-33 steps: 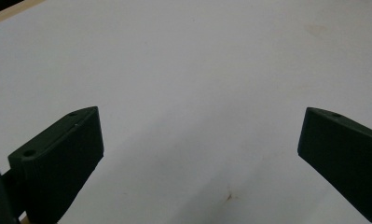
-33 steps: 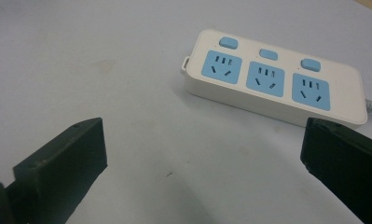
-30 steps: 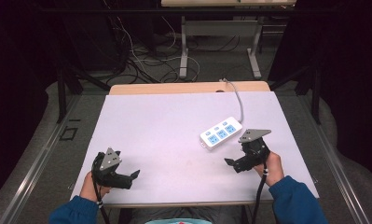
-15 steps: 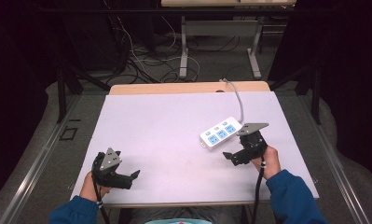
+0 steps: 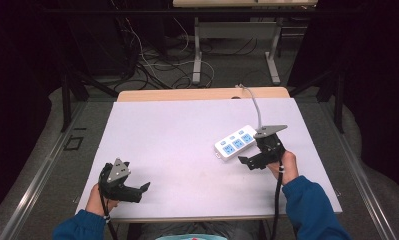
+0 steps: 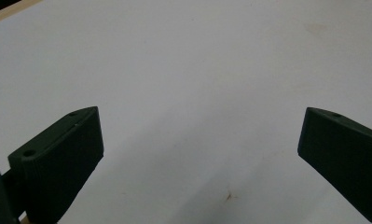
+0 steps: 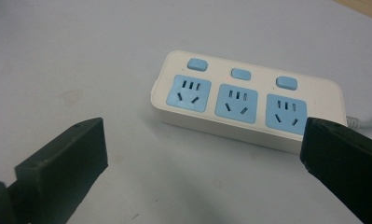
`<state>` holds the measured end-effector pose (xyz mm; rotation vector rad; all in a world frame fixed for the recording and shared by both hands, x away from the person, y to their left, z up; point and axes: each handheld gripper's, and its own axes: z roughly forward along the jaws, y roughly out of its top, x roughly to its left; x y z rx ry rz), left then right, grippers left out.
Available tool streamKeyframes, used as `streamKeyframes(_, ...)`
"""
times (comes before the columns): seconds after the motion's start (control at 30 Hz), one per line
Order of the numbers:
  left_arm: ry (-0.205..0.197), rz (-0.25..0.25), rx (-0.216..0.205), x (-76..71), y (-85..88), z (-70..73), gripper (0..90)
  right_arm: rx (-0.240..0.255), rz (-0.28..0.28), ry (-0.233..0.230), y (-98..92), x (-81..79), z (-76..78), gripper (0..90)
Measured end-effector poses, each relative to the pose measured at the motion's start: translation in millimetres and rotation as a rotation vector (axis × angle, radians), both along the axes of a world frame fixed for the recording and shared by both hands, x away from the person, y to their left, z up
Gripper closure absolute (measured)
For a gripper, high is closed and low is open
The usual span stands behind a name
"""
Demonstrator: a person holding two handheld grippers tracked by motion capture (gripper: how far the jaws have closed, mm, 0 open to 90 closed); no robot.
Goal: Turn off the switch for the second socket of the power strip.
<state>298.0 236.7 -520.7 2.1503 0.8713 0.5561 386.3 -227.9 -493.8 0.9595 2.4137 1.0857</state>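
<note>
A white power strip (image 5: pixel 234 142) with three blue sockets and three blue switches lies on the white table (image 5: pixel 177 145), right of centre; its grey cable (image 5: pixel 254 102) runs to the far edge. My right gripper (image 5: pixel 246 163) hovers just at the strip's near right end, jaws open. In the right gripper view the power strip (image 7: pixel 249 105) lies just ahead of the open jaws, nothing between them. My left gripper (image 5: pixel 143 189) rests near the front left edge, open, over bare table surface (image 6: pixel 197 93).
A wooden strip (image 5: pixel 202 94) borders the table's far edge. Beyond it stand table legs (image 5: pixel 197 50) and tangled cables (image 5: pixel 152 60) on the floor. A metal rail (image 5: pixel 37 175) runs along the left side.
My right gripper has moved forward and slightly left, closer to the power strip's near end. The left gripper has stayed in place.
</note>
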Motion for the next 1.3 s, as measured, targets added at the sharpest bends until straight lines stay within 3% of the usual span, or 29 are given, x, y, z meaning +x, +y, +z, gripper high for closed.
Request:
streamKeyframes(0.27, 0.000, 0.000, 0.001, 0.0, 0.0, 0.0, 0.1, -0.012, 0.001, 0.028, 3.1, 9.2, -0.8, 0.0)
streamKeyframes(1.3, -0.001, -0.002, 0.006, 0.3, -0.1, 0.0, 0.1, 0.016, -0.047, 0.027, 4.4, 42.1, -4.3, 0.0)
